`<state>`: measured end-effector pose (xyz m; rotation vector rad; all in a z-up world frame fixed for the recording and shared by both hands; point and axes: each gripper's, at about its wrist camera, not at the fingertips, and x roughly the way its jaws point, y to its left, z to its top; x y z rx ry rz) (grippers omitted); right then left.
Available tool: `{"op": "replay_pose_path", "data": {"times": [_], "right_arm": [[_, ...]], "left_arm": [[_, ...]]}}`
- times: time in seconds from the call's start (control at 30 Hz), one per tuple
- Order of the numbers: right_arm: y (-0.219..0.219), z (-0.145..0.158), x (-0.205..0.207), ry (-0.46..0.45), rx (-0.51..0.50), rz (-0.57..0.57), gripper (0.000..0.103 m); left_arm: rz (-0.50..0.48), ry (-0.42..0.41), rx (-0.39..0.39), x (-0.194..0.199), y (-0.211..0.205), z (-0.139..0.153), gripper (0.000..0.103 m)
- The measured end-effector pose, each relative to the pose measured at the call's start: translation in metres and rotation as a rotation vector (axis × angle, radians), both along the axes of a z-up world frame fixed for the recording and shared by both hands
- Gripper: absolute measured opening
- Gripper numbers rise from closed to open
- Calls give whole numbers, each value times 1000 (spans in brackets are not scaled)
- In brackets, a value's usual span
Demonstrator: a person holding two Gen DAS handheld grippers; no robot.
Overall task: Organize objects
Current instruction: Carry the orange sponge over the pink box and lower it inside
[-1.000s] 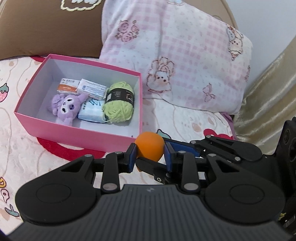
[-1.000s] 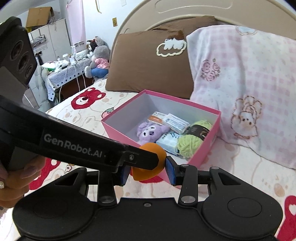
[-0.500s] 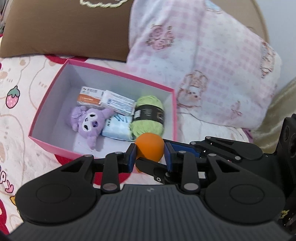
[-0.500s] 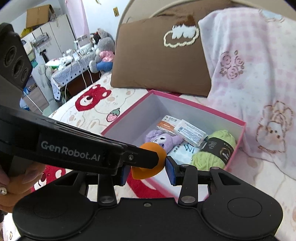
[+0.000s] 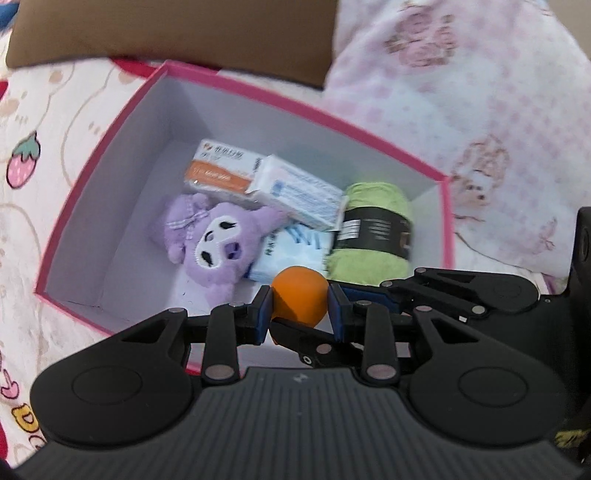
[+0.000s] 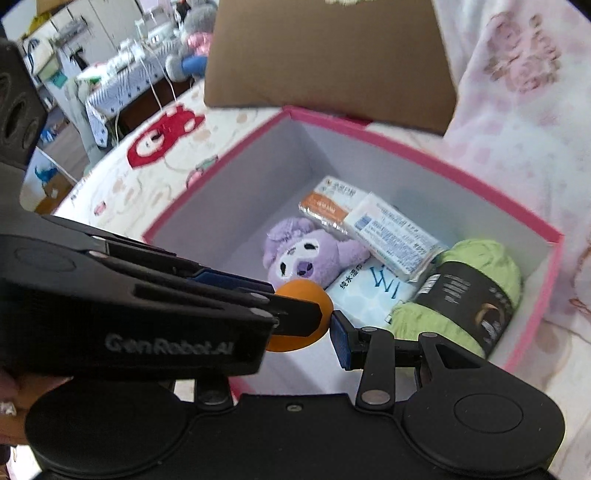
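A small orange ball (image 5: pixel 300 291) hangs over the near end of an open pink box (image 5: pixel 295 103), above its white floor. My left gripper (image 5: pixel 299 310) is shut on the ball, its blue pads pressing both sides. My right gripper (image 6: pixel 303 339) comes in crosswise and is shut on the same ball (image 6: pixel 304 288). Its right pad touches the ball, while the left gripper's fingers (image 6: pixel 295 317) hide the other pad. Inside the box (image 6: pixel 406 147) lie a purple plush (image 5: pixel 218 240), two medicine packs (image 5: pixel 295 192), a tissue pack (image 5: pixel 291 247) and green yarn (image 5: pixel 373 236).
The box rests on a patterned bedspread (image 5: pixel 29 155). A brown pillow (image 5: pixel 166 33) and a pink checked pillow (image 5: pixel 461 92) lean close behind it. A cluttered table (image 6: pixel 122 74) stands beyond the bed. A hand (image 6: pixel 22 391) grips the left tool.
Both grippers have carried the ball forward and down together, from in front of the box to above its near end. The box now looks larger and is seen from more overhead.
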<state>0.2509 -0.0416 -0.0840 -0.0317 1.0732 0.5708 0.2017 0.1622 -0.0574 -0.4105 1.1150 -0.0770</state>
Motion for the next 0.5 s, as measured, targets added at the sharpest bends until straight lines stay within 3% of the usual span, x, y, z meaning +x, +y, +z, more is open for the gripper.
{"op": "replay_pose_path", "data": {"times": [0.17,0.5], "right_arm": [[7,-18,19,76,-17,17,46],[13,-39,33,126,-24,42,46]], "left_arm": [[30,51,-47,12,13,-22,29],[34,86,-61,23,24,-43,28]]}}
